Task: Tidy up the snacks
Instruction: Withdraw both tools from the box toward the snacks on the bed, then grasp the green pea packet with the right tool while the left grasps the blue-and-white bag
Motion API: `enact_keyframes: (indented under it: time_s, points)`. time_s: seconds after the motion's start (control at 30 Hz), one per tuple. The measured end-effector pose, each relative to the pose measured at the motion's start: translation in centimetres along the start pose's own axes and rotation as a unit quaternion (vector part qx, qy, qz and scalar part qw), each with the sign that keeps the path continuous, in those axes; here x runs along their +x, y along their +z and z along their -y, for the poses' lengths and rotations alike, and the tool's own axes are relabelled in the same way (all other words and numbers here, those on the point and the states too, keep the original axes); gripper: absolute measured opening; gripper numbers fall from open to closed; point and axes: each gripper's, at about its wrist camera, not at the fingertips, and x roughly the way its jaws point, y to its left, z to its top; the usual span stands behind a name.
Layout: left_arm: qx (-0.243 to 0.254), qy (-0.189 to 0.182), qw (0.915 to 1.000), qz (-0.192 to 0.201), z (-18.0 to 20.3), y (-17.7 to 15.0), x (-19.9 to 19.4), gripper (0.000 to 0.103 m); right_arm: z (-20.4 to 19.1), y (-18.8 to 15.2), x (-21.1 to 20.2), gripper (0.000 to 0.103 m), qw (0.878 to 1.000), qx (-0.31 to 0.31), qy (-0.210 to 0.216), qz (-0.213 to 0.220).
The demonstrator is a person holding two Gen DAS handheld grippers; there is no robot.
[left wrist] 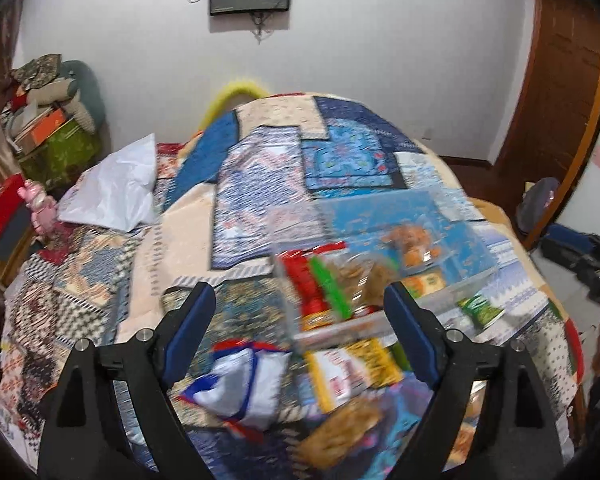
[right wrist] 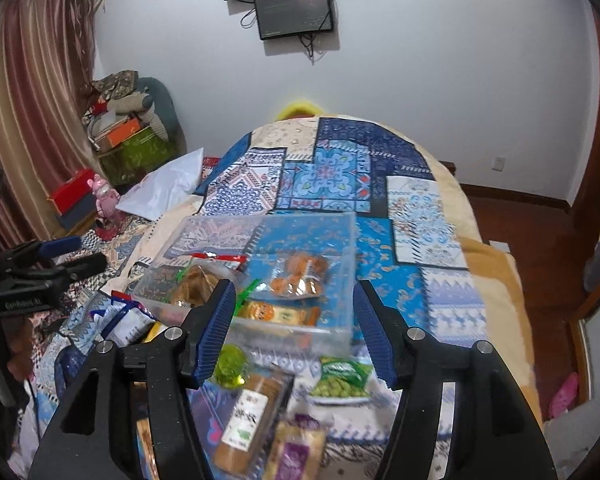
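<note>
A clear plastic bin sits on the quilted bed and holds several snack packs, among them a pack of orange buns and a bag of brown chips. It also shows in the left wrist view. Loose snacks lie in front: a white and blue bag, a yellow pack, a green pea bag, a brown cracker pack. My left gripper is open and empty above the loose snacks. My right gripper is open and empty, just short of the bin.
The patchwork quilt covers the bed. A white bag lies at its left. Boxes and cushions are piled at the back left by the curtain. A wooden door stands on the right. My left gripper shows at the right wrist view's left edge.
</note>
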Motion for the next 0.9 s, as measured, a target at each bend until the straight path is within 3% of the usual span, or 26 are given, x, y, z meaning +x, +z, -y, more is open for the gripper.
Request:
enact_keyframes:
  time_s: [0.2, 0.47, 0.9]
  points:
    - [-0.006, 0.019, 0.9992, -0.035, -3.2, -3.2, 0.7, 0.087, 1.2, -1.4, -1.0, 0.06, 1.0, 0.003, -0.018, -0.009]
    - [-0.009, 0.024, 0.9961, -0.085, -4.6, -7.1, 4.0, 0.087, 3.0, -4.1, 0.7, 0.06, 0.998, 0.016, -0.035, -0.049]
    - [-0.013, 0.025, 0.9932, -0.113, -5.4, -8.6, 9.0, 0.087, 4.3, -7.3, 6.4, 0.063, 0.992, 0.034, -0.032, -0.121]
